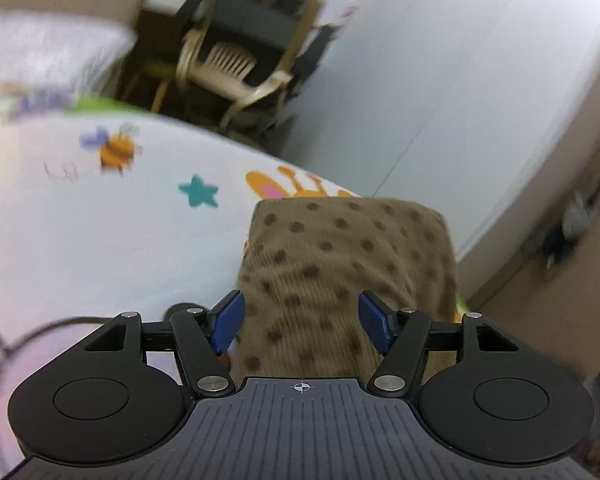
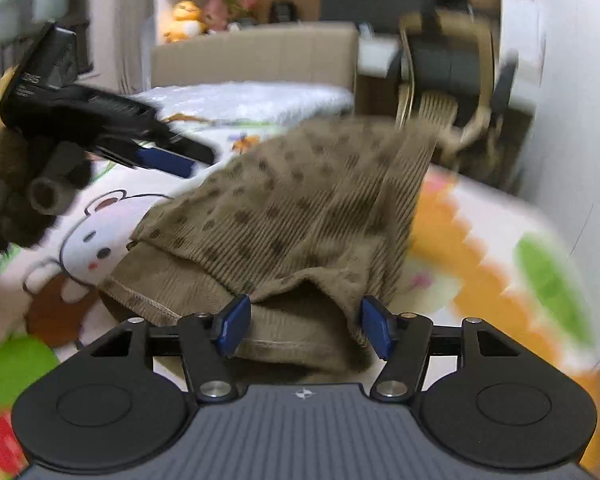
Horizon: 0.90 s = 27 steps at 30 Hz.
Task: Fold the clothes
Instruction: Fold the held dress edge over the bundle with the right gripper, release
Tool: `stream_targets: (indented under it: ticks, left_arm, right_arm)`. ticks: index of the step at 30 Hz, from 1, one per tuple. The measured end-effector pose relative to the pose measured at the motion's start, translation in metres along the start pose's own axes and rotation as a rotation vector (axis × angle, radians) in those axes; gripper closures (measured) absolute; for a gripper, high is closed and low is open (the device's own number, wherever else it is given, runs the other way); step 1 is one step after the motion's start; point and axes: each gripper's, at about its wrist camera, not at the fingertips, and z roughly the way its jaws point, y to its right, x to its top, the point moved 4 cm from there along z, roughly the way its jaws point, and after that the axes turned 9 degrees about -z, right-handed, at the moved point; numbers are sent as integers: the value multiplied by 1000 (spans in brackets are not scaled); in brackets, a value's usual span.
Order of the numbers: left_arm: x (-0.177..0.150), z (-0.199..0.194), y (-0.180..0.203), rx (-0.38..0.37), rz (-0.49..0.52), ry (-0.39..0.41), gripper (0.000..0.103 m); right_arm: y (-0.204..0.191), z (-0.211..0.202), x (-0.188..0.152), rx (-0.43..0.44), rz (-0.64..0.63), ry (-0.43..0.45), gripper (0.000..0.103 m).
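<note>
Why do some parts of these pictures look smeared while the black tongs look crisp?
Left wrist view: the tongs are sharp; the chair and bee print are motion-blurred. Right wrist view: the spotted cloth and bedspread are smeared, and straight walls bend from the fisheye lens.

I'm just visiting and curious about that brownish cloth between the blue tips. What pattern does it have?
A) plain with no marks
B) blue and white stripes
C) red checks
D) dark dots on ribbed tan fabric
D: the tan garment shows fine ribbing scattered with dark brown dots, seen in the left wrist view too, lying on a cartoon-printed bedsheet.
</note>
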Motion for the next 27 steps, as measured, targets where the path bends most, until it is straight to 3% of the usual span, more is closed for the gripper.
stream_targets:
  ticks: [3, 6, 8, 9, 12, 15, 18, 21, 25, 27]
  left_arm:
    - [-25, -21, 21, 47, 222, 10, 27]
    - [-48, -22, 30, 68, 332, -26, 27]
    - [-59, -18, 33, 82, 365, -43, 29]
    - [-61, -14, 32, 89, 364, -45, 33]
    - [-60, -11, 35, 41, 332, -49, 35]
    - [-43, -29, 42, -39, 308, 14, 28]
    - [-14, -37, 44, -82, 254, 76, 25]
    - [18, -20, 40, -127, 185, 107, 26]
    - [52, 34, 30, -191, 43, 36, 28]
    - [54, 64, 23, -170, 2, -28, 28]
  right_arm:
    - [-13, -13, -1, -168, -249, 17, 41]
    - [-34, -2, -9, -216, -427, -5, 41]
    - [-38, 3, -5, -234, -446, 12, 46]
    - [-41, 6, -3, -243, -455, 20, 56]
    - [-48, 13, 4, -271, -484, 45, 101]
    - [-49, 12, 10, -273, -473, 50, 101]
    - [-40, 8, -2, -219, -415, -26, 100]
    - [-37, 8, -20, -195, -398, -91, 101]
    - [-26, -7, -26, -163, -308, -81, 100]
    - [-13, -18, -19, -152, -246, -42, 100]
